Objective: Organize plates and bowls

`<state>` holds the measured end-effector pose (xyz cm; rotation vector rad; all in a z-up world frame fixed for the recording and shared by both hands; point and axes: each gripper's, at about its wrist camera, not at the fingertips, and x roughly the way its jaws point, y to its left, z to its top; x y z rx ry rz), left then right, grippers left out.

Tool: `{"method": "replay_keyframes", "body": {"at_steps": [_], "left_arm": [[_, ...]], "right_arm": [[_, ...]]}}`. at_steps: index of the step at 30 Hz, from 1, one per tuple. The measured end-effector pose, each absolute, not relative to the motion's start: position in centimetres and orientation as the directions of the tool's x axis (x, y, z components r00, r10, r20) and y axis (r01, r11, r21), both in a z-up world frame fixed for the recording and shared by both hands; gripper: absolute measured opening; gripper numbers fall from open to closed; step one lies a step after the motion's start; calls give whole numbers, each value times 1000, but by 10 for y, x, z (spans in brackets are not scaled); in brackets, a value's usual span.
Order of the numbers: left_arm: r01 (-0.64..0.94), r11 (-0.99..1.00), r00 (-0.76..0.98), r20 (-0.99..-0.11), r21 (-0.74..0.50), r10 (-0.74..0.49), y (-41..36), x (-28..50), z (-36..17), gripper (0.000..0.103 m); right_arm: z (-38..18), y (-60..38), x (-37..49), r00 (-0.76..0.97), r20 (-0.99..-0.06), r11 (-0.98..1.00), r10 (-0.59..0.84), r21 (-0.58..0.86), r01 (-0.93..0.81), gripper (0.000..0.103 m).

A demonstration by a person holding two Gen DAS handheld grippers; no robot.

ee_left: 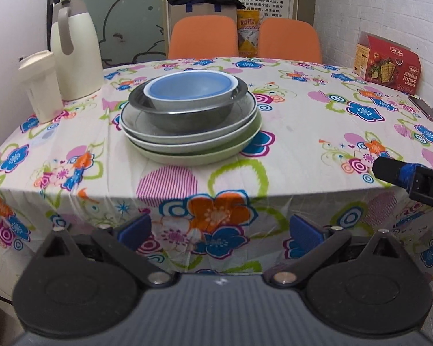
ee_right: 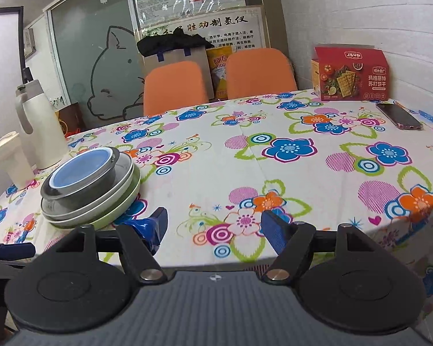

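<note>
Jaws: both pairs stand open with nothing between them; your left gripper (ee_left: 220, 230) hangs off the table's near edge, your right gripper (ee_right: 213, 225) sits just over that edge.
Stack: near the left side of the table (ee_left: 303, 132), facing your left gripper — blue bowl (ee_left: 190, 88) nested in the steel bowl (ee_left: 187, 112), on two grey-rimmed plates (ee_left: 187, 139), on a green plate (ee_left: 205, 155).
Blue bowl: looks light, probably plastic; pinch its rim, it should lift free easily.
Steel bowl: stiff, slick walls; grip the rim squarely, I'd judge, or it slides.
Plates: likely ceramic, heavier, breakable; take one edge, and steady the pile with your other gripper.
Right side: open cloth for sorting; phone (ee_right: 399, 115) and cracker box (ee_right: 350, 72) stand well apart.
</note>
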<state>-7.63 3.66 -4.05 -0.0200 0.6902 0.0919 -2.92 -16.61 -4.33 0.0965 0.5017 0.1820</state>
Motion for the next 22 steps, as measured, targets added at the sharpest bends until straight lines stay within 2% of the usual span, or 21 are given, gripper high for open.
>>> {"method": "replay_keyframes", "body": {"at_steps": [13,22], "left_arm": [[-72,997,833,-548,30,76,23,-133,-24,101],[-73,997,840,-539,-1,61,32,-136,-25,101]], "right_arm": [[-53,-180,-81,863,-442,966,243,188,-175,58],[-55,-167,-86,855,-449,965,259,150,-213,59]]}}
